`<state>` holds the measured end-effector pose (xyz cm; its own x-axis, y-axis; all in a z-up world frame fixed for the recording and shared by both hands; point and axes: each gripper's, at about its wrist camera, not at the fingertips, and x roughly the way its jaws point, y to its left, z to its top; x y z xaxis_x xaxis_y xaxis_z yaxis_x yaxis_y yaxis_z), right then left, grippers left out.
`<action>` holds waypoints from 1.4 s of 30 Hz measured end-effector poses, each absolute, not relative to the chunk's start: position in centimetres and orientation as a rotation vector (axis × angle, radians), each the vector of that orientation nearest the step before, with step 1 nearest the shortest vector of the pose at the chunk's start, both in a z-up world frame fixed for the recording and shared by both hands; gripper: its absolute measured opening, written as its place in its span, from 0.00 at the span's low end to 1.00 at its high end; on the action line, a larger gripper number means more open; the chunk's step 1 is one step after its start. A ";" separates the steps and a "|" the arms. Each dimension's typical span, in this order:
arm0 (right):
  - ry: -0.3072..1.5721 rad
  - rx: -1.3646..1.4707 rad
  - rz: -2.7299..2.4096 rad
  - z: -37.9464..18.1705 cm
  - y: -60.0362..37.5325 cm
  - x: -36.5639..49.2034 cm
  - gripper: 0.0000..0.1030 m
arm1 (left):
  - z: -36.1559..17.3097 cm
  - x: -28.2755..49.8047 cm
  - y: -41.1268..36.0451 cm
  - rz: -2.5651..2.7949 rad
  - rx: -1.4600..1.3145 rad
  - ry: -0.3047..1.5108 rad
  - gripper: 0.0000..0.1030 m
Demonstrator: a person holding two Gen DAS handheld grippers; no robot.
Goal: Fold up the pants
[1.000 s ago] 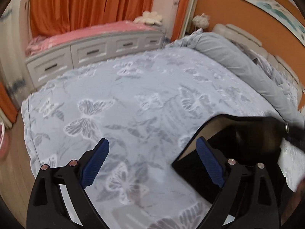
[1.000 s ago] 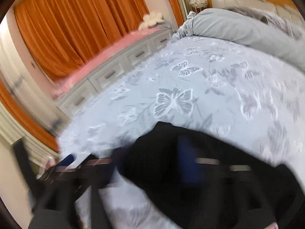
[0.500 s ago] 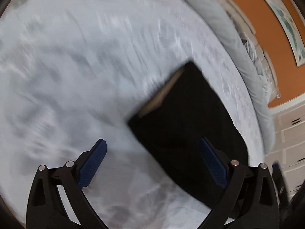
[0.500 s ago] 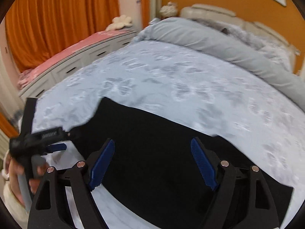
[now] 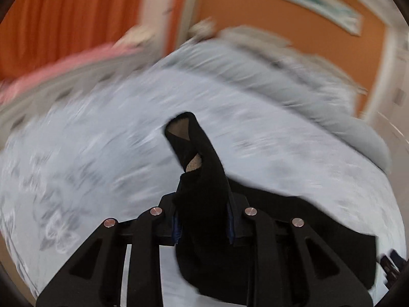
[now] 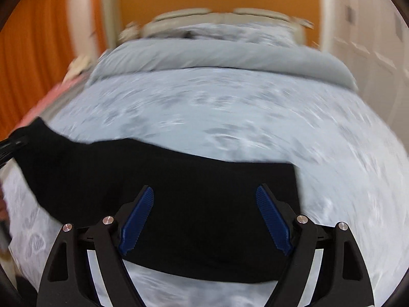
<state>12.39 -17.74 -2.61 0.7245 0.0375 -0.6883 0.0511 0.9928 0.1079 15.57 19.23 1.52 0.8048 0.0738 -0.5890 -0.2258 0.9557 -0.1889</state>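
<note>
Black pants [image 6: 179, 174] lie stretched across the blue-grey butterfly bedspread [image 6: 230, 115]. In the left wrist view, one end of the pants [image 5: 204, 174] stands up bunched between the blue pads, showing tan lining. My left gripper [image 5: 203, 220] is closing its jaws on that cloth, and the pads press on it. The raised end shows at the left edge of the right wrist view. My right gripper [image 6: 205, 204] hovers open over the pants near their right end, with nothing pinched between its fingers. Both views are blurred by motion.
A rolled grey duvet [image 6: 217, 56] lies across the head of the bed below a pale headboard [image 6: 225, 15]. Orange curtains [image 5: 64, 20] and a pink-topped drawer bench [image 5: 64, 66] stand to the left. White cupboards [image 6: 370, 38] line the right side.
My left gripper went from wide open to closed on the end of the pants and raised it. My right gripper swung to the right along the pants and stayed open.
</note>
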 end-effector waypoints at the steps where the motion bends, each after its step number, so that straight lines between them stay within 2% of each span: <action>1: 0.794 0.183 -0.034 -3.0 -19.6 12.3 0.78 | 2.8 15.0 16.6 0.106 -0.239 0.593 0.24; 4: 0.835 0.354 -0.011 -3.5 -24.2 12.0 0.78 | 4.2 14.4 9.0 -0.026 -0.196 0.583 0.24; 6: 0.819 0.355 -0.046 -3.1 -25.9 11.1 0.78 | 3.6 14.6 3.7 -0.098 -0.158 0.616 0.24; 8: 0.818 0.332 -0.079 -3.0 -27.7 10.2 0.78 | 1.3 14.5 -2.6 -0.169 -0.079 0.680 0.25; 10: 0.829 0.332 -0.099 -3.3 -29.1 9.7 0.79 | -2.5 14.2 -7.8 -0.216 0.030 0.750 0.33; 13: 0.861 0.336 -0.110 -4.0 -30.8 9.5 0.79 | -8.0 12.9 -12.5 -0.293 0.149 0.857 0.58; 15: 0.863 0.302 -0.113 -3.9 -31.2 9.2 0.79 | -8.0 10.6 -13.4 -0.260 0.245 0.734 0.87; 19: 0.828 0.327 -0.044 -2.7 -30.8 9.1 0.79 | -3.9 6.5 -11.9 -0.300 0.275 0.594 0.91; 20: 0.818 0.339 -0.007 -2.5 -30.1 9.6 0.79 | -2.7 5.7 -10.4 -0.296 0.251 0.579 0.95; 22: 0.816 0.355 0.047 -2.5 -28.8 10.3 0.79 | -1.3 5.4 -7.5 -0.259 0.211 0.579 0.96; 30: 0.934 0.314 0.159 -5.5 -20.6 14.6 0.80 | -0.3 9.7 7.1 0.106 0.028 0.652 0.95; 35: 1.009 0.308 0.133 -9.1 -17.0 16.7 0.81 | -0.8 9.7 11.9 0.209 0.007 0.667 0.95; 36: 0.979 0.274 0.117 -9.1 -16.4 16.5 0.69 | -1.0 9.7 12.2 0.208 0.002 0.674 0.95; 37: 0.950 0.254 0.133 -9.1 -15.7 16.3 0.38 | -1.1 9.8 12.8 0.207 -0.001 0.686 0.95; 38: 0.941 0.253 0.147 -8.8 -15.1 16.3 0.34 | -1.2 9.7 13.1 0.210 -0.004 0.691 0.95; 40: 0.921 0.247 0.152 -7.9 -14.6 15.9 0.17 | -1.3 9.7 13.5 0.217 -0.016 0.701 0.95; 42: 0.883 0.274 0.196 -6.3 -14.9 15.3 0.15 | -1.2 9.8 14.0 0.226 -0.032 0.705 0.95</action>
<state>15.26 -14.94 -6.29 0.6209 0.2798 -0.7323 -0.0557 0.9475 0.3148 9.76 13.98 -1.15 0.7384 0.1956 -0.6454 -0.2169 0.9750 0.0474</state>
